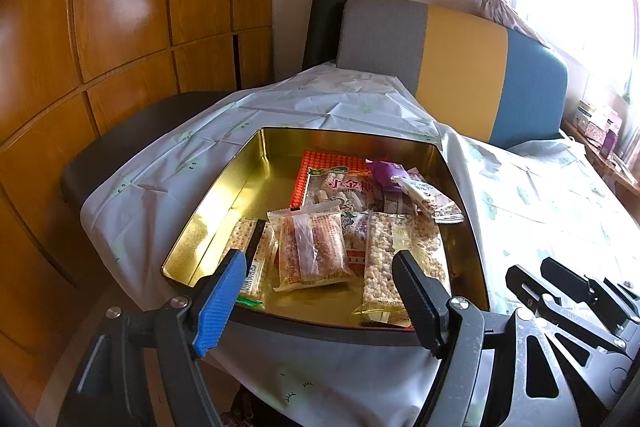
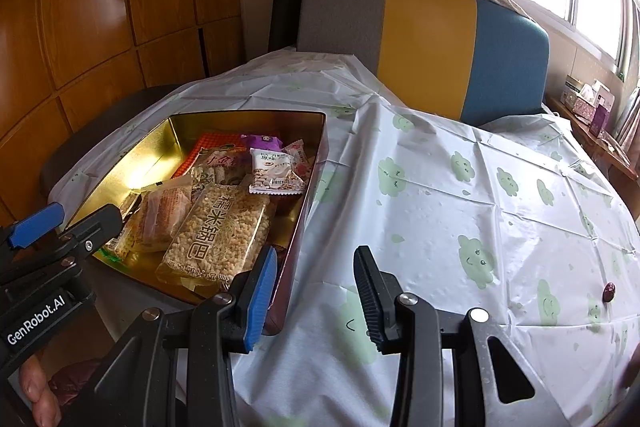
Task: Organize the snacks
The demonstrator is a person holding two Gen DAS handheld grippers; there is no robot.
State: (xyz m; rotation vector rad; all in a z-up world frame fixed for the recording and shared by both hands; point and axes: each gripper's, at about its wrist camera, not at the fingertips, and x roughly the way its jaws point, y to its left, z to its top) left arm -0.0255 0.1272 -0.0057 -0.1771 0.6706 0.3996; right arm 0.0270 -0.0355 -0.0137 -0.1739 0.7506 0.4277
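Covering the table, cloud-print cloth (image 2: 460, 195), tin (image 1: 224, 187), perhaps wardrobe (image 1: 120, 7) behind

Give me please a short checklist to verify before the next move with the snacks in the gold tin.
1. Left gripper empty, open over the tin: ok.
2. Right gripper empty, nothing between its pads: ok.
3. Gold tin flat on the tablecloth: ok.
4. Puffed rice pack inside the tin, reachable on top: ok.
5. All snacks gathered: not ok, a small dark round thing, maybe a candy, lies on the cloth.
6. Layers under the top packs: cannot tell.
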